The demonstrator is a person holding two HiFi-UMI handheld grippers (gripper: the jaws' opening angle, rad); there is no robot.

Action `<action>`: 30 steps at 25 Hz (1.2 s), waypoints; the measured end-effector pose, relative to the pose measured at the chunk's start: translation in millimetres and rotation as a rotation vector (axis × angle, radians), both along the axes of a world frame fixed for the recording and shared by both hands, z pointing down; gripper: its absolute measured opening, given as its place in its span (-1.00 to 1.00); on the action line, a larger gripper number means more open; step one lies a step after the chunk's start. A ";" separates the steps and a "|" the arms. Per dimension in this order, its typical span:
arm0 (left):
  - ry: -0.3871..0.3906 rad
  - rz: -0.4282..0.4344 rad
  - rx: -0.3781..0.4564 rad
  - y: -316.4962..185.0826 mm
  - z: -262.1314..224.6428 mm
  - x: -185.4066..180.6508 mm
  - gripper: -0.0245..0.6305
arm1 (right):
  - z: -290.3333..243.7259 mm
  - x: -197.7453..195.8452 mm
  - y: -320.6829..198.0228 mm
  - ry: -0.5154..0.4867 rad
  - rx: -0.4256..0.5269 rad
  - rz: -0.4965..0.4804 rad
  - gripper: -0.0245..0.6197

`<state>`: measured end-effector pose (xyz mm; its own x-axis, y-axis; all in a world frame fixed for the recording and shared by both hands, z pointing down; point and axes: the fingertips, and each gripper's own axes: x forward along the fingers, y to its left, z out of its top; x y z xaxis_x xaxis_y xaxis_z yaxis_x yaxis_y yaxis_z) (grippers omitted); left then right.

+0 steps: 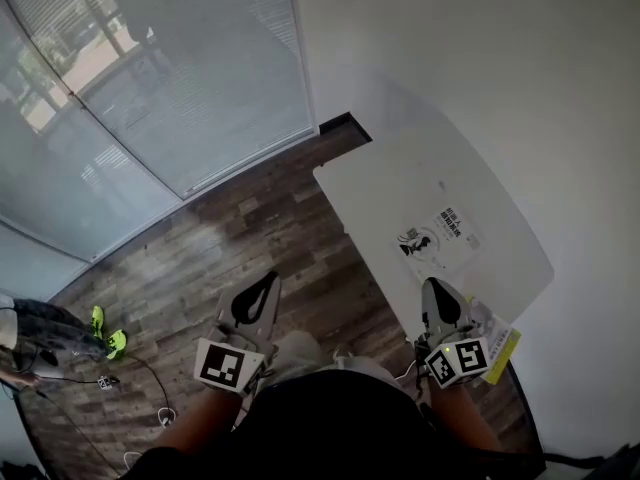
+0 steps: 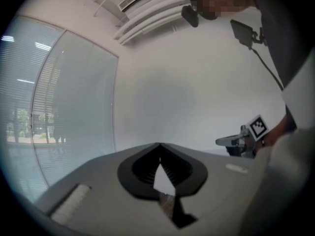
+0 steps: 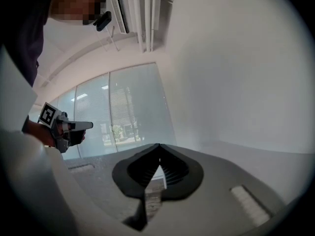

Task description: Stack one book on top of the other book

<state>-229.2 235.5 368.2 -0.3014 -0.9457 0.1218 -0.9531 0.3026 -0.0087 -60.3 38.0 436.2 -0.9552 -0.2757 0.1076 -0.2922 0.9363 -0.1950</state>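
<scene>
Just ahead of your right claw [image 1: 438, 288], closed on nothing, the white book [image 1: 435, 240] lies on the bench [image 1: 370, 183]; your left claw [image 1: 267, 281], likewise closed, hangs farther off.

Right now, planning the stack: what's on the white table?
On the white table: a white book with black print and a yellow-edged book at the near edge, partly covered by the right hand-held gripper; its cover is hidden.

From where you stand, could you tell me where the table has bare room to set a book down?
The far half of the white table, between its far corner and the white book, is bare. The near end is crowded: the yellow book lies beside the right claw.
</scene>
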 end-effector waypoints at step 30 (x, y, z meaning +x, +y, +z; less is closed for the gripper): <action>0.048 0.787 -0.040 -285.9 29.8 -63.2 -0.91 | 16.2 51.8 -112.2 -0.020 -0.206 0.855 -0.92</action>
<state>-292.4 -50.4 397.9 0.4613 -0.8735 0.1558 -0.8865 -0.4609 0.0409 -8.5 -74.2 452.4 -0.4324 -0.8745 0.2196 -0.8721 0.3438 -0.3481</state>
